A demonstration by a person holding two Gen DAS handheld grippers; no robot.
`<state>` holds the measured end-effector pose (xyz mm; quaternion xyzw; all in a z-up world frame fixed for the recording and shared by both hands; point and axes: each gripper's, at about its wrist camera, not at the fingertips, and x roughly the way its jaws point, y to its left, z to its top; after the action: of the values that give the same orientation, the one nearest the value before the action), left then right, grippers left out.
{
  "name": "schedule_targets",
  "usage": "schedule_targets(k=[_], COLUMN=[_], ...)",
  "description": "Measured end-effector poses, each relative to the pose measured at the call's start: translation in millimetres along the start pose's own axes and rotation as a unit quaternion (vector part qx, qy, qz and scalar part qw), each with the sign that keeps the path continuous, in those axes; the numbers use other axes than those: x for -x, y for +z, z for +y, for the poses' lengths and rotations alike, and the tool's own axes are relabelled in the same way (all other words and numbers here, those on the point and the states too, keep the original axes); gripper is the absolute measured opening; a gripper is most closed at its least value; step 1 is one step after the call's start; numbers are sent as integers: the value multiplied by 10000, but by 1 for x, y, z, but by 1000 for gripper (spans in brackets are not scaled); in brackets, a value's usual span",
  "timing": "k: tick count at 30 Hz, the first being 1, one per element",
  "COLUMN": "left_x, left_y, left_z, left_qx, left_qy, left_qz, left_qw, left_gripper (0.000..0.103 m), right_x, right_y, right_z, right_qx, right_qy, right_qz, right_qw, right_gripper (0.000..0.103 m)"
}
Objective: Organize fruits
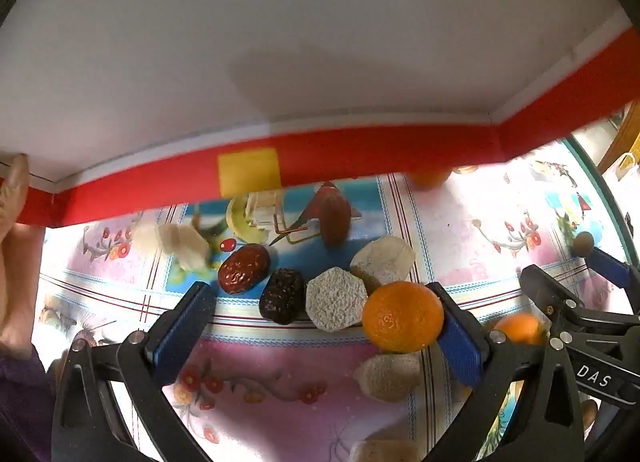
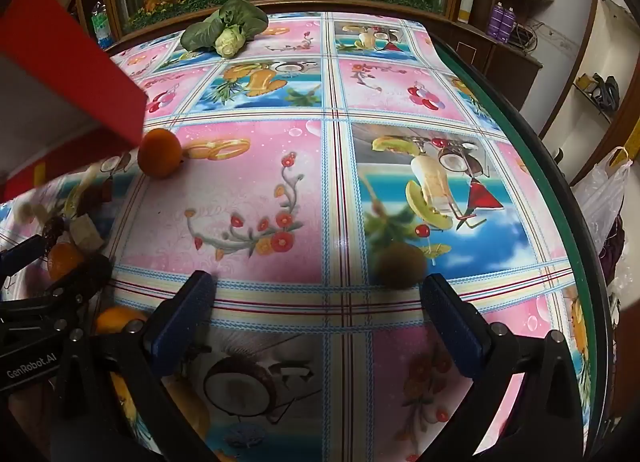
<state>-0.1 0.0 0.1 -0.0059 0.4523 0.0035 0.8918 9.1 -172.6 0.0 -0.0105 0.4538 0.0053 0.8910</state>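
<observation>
Bright fruit-print cloth covers the desk. Left tool (image 1: 324, 326) is spread wide and grasps nothing; an orange (image 1: 402, 317) lies just inside its right pad, by dried fruits and pale blocks. Right tool (image 2: 318, 318), also wide and empty, has a kiwi (image 2: 400, 265) just ahead, nearer its right finger.

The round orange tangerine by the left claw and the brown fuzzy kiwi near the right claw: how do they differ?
The round orange tangerine is bright and glossy with a dimpled skin; the brown fuzzy kiwi is dull and matte. The tangerine sits amid crowded snack pieces, against the left claw's right finger; the kiwi lies alone, just ahead of the right claw's right finger. Both rest on the patterned tablecloth, ungrasped.
</observation>
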Motion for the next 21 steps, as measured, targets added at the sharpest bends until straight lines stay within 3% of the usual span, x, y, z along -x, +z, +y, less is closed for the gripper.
schedule_targets(k=[21], left_x=[-2], left_y=[0], left_z=[2], left_qx=[1], left_qy=[-2], left_qz=[6], left_qw=[10000], left_gripper=[102], right_x=[0], right_y=[0], right_z=[-1], right_qx=[-19], right_qy=[27], right_qz=[4], right_qw=[10000], right_gripper=[103])
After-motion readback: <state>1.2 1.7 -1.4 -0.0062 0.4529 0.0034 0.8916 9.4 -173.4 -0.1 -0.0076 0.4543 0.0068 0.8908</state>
